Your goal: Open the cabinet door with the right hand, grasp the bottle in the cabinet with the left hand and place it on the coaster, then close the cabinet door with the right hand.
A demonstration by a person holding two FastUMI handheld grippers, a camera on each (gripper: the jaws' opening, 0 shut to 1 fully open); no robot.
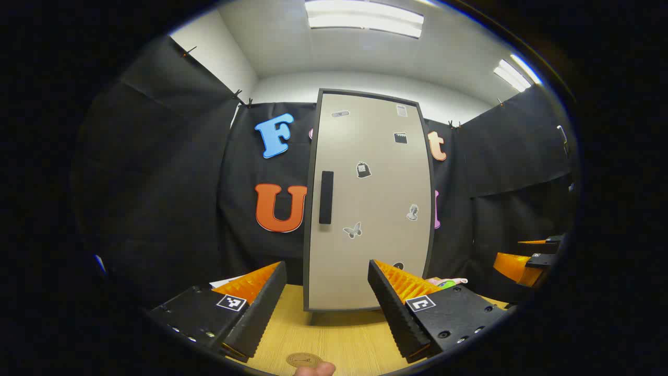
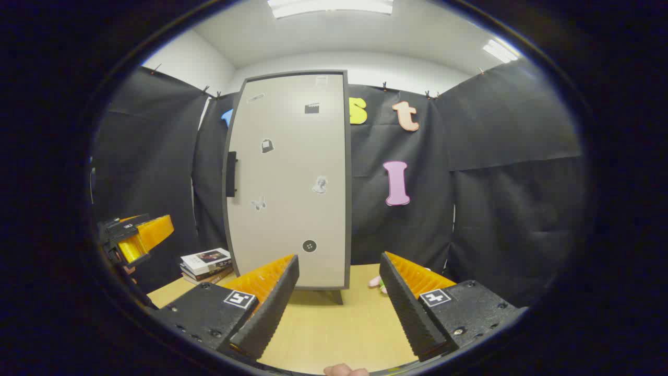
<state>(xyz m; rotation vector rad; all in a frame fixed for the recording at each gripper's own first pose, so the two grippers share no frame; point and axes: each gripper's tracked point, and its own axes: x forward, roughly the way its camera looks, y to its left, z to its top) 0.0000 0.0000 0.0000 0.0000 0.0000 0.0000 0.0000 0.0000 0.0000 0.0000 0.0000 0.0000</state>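
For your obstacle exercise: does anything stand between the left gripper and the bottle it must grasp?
Yes. The cabinet door is shut, so it stands between the open left gripper and the cabinet's inside. The handle is untouched, and the right gripper is open too.

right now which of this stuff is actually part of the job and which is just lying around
Part of the job:
- cabinet door, shut
- its handle
- coaster on the table
- left gripper, open
- right gripper, open

Just lying about:
- stack of books beside the cabinet
- small pink and green thing at the cabinet's foot
- stickers on the door
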